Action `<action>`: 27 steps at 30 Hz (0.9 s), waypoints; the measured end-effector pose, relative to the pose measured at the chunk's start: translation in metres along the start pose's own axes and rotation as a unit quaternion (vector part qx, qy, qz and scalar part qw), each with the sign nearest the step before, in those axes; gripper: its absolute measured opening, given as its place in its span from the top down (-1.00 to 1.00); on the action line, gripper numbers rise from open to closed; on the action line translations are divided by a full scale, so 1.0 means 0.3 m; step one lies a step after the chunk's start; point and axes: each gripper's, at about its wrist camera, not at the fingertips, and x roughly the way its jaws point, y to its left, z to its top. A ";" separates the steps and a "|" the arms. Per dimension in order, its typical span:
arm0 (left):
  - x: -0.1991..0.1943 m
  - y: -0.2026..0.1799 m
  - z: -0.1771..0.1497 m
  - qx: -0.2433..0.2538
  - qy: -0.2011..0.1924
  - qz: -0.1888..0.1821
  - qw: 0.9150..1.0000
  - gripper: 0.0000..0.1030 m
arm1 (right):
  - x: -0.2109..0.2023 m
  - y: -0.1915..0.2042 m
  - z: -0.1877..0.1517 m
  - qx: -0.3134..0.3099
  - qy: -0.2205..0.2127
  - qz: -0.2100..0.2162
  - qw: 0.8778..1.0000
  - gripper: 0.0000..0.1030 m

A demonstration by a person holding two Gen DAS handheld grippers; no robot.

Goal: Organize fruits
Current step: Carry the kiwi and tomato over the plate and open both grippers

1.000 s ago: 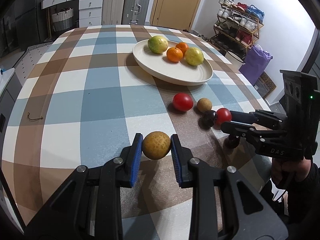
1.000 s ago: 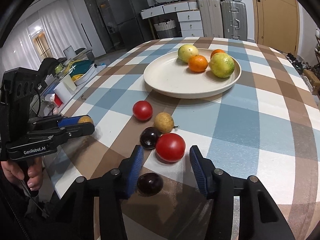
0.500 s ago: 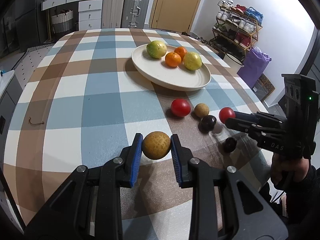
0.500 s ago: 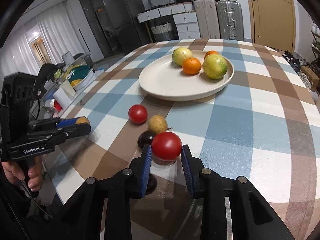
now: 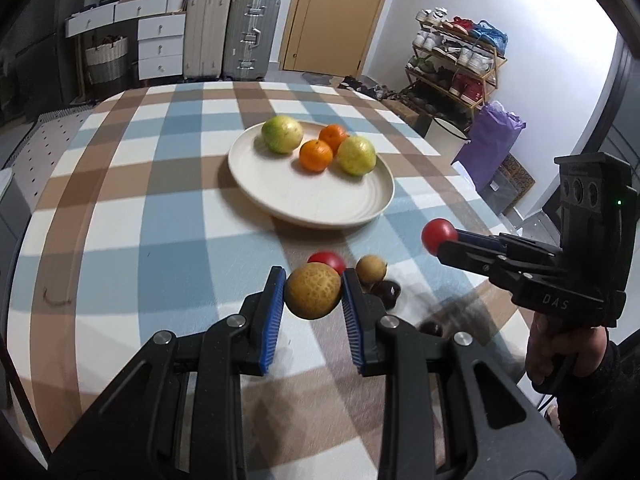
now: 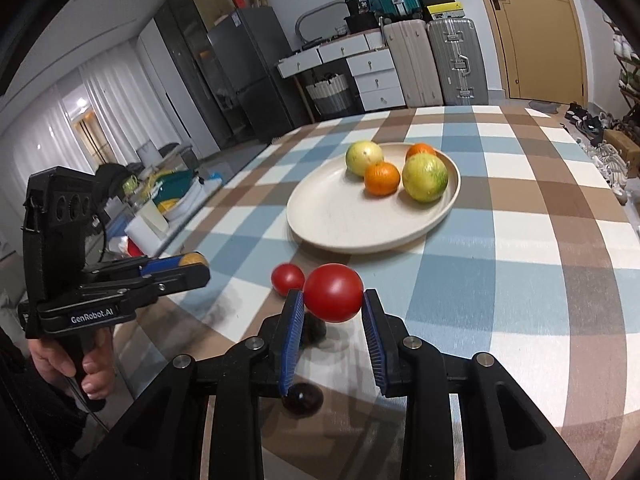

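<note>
My left gripper (image 5: pixel 313 295) is shut on a rough tan-yellow fruit (image 5: pixel 312 295), held above the checked tablecloth. My right gripper (image 6: pixel 332 300) is shut on a red tomato (image 6: pixel 333 292), also lifted off the table; in the left wrist view that tomato (image 5: pixel 439 236) shows at the tip of the right gripper. A cream plate (image 5: pixel 320 196) lies beyond, holding two yellow-green fruits and two oranges (image 5: pixel 316 155). On the cloth remain a second red tomato (image 6: pixel 287 277), a small tan fruit (image 5: pixel 371 268) and two dark plums (image 5: pixel 385 291), partly hidden behind the fingers.
The table's right edge (image 5: pixel 472 184) drops toward a shoe rack and a purple bag (image 5: pixel 490 142). Suitcases and white drawers stand behind the table. A person's hand (image 6: pixel 70 364) holds the left gripper's handle beside a cluttered low surface at the left.
The right gripper closed on the red tomato and lifted it off the cloth. The left gripper rose with the tan-yellow fruit and moved toward the plate.
</note>
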 end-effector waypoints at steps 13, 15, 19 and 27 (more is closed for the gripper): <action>0.151 0.025 0.190 -0.009 0.002 -0.009 1.000 0.51 | 0.057 -0.048 0.126 0.020 -0.011 0.036 0.999 0.41; 0.177 0.042 0.217 -0.011 0.002 -0.008 1.000 0.51 | 0.077 -0.055 0.153 0.021 -0.011 0.041 0.999 0.41; 0.228 0.088 0.279 -0.016 0.009 -0.010 1.000 0.51 | 0.124 -0.074 0.203 0.026 -0.008 0.049 0.998 0.41; 0.320 0.187 0.396 -0.040 0.020 -0.035 0.998 0.51 | 0.228 -0.092 0.288 0.023 0.007 0.037 0.999 0.41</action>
